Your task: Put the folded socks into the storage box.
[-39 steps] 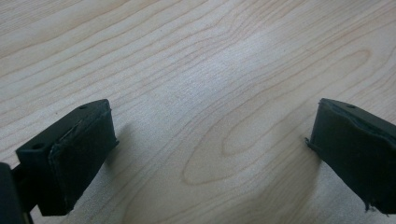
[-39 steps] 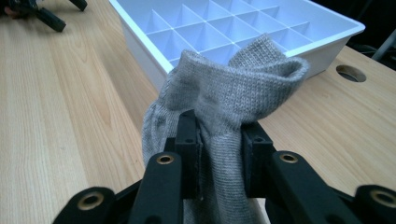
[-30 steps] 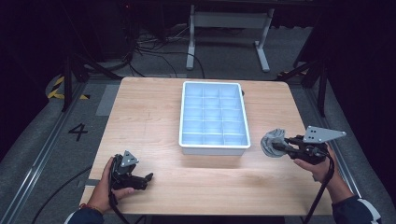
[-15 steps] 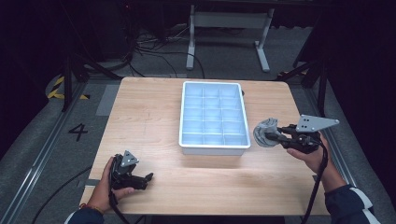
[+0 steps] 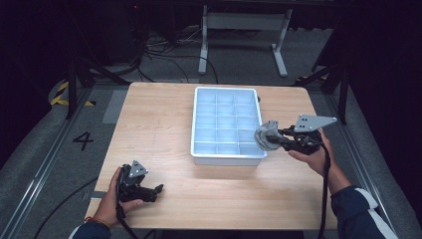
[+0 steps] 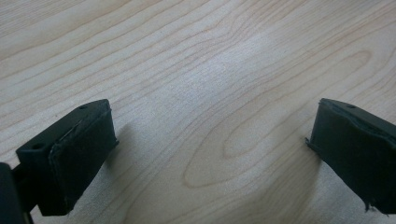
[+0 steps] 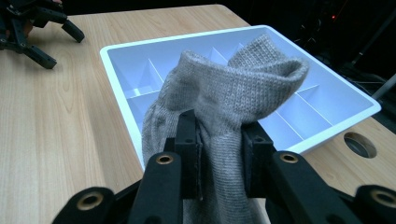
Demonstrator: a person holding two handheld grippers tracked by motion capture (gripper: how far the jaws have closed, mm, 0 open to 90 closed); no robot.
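The room around me is dark, cables and metal legs on the floor behind, and the light wooden table point(image 5: 164, 124) is the one bright surface. A white tray point(image 5: 199, 149) of small compartments sits in the middle of it, every cell I can see into empty.

My right gripper point(image 5: 278, 139) is clamped on a grey knitted sock point(image 7: 233, 84); the jaws pinch the bunched cloth between them, and the loose part bulges ahead of the tips. In the high view the sock point(image 5: 266, 134) hangs at the tray's right rim, near the front corner, clear of the table. My left gripper point(image 5: 149, 191) rests low at the front left of the table, well apart from the tray, jaws spread wide with bare wood between them.

I judge this to be the carrying step: the sock is lifted and about to go into a compartment. Next I need to bring it past the rim, lower it over one cell, and let go only once the cloth sits inside the dividers, or it may drape across a wall.
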